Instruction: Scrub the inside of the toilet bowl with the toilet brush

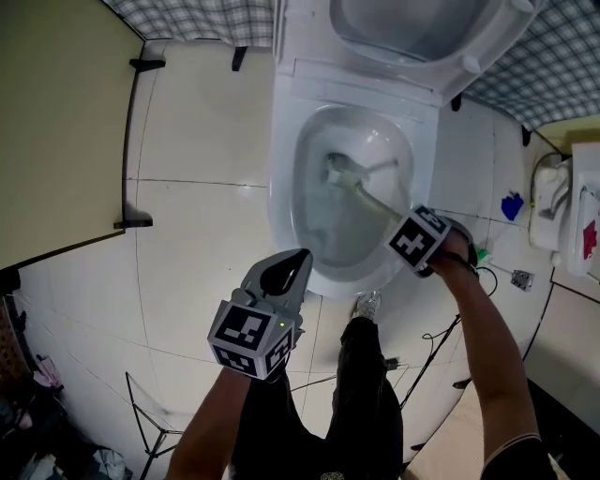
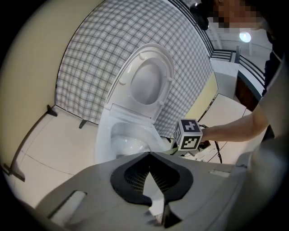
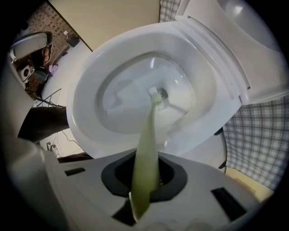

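Observation:
The white toilet bowl [image 1: 281, 178] stands open with its lid [image 1: 412, 28] raised. A pale green toilet brush reaches into it, its head [image 1: 339, 169] against the bowl's inner wall above the water. My right gripper [image 1: 405, 230] hangs over the bowl's near right rim, pointing steeply down and shut on the brush handle [image 3: 146, 144]. In the right gripper view the handle runs from between the jaws to the brush head [image 3: 157, 95]. My left gripper [image 1: 302, 255] hovers just in front of the bowl's near edge, shut with nothing in it. The left gripper view shows the toilet [image 2: 106, 131] and the right gripper's marker cube [image 2: 188, 134].
White tiled floor surrounds the toilet. A beige partition [image 1: 56, 122] stands at the left, and a checked wall covering runs behind. At the right are a blue item [image 1: 511, 204] and white containers [image 1: 553, 202]. Cables [image 1: 441, 337] lie by the person's legs [image 1: 361, 394].

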Demonstrator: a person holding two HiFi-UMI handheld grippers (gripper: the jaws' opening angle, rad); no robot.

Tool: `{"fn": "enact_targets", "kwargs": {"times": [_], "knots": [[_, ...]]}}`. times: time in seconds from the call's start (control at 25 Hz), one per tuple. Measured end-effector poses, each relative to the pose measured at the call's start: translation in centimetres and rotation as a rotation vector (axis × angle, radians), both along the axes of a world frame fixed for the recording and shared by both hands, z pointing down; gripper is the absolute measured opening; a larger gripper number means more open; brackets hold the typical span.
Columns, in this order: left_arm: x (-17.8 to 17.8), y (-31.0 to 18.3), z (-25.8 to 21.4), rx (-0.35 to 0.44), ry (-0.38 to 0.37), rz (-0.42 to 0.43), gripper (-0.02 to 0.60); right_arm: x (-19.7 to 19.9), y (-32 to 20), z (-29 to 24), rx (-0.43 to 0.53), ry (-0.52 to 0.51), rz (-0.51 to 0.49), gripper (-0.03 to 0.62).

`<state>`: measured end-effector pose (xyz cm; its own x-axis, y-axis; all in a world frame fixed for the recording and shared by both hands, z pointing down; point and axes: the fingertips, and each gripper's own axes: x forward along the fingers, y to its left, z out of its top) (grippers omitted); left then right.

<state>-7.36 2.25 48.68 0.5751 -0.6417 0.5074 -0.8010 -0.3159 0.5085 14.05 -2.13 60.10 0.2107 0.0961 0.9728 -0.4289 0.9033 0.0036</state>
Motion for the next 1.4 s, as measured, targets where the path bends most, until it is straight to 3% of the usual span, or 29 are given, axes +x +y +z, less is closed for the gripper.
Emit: {"fn": "enact_targets", "kwargs": {"times": [0.4,0.76,0.96,1.08,1.24,1.4], "knots": [[-1.3,0.6,0.0,-0.001,0.0,-0.019,0.011,0.7,0.4,-1.1,-0.011,0.02,-0.027,0.04],[-0.7,0.7,-0.3,0.0,0.004,-0.009,0.011,0.2,-0.9,-0.9,0.005,-0.03,0.025,0.038],[0.1,0.7,-0.5,0.004,0.015,-0.002,0.009,1.8,0.1,-2.8,0.027,-0.041,0.037,0.038],[1.0,0.5,-1.0,0.01,0.024,0.009,0.009,2.2,-0.6,-3.4,0.061,-0.058,0.076,0.038],[1.0,0.4,-0.8,0.011,0.017,0.014,0.009,-0.2,-1.9,-1.8,0.073,-0.123,0.125,0.038],[1.3,0.6,-0.3,0.004,0.017,0.015,0.009,-0.7,-0.5,-0.9,0.017,-0.171,0.294,0.038]]}}
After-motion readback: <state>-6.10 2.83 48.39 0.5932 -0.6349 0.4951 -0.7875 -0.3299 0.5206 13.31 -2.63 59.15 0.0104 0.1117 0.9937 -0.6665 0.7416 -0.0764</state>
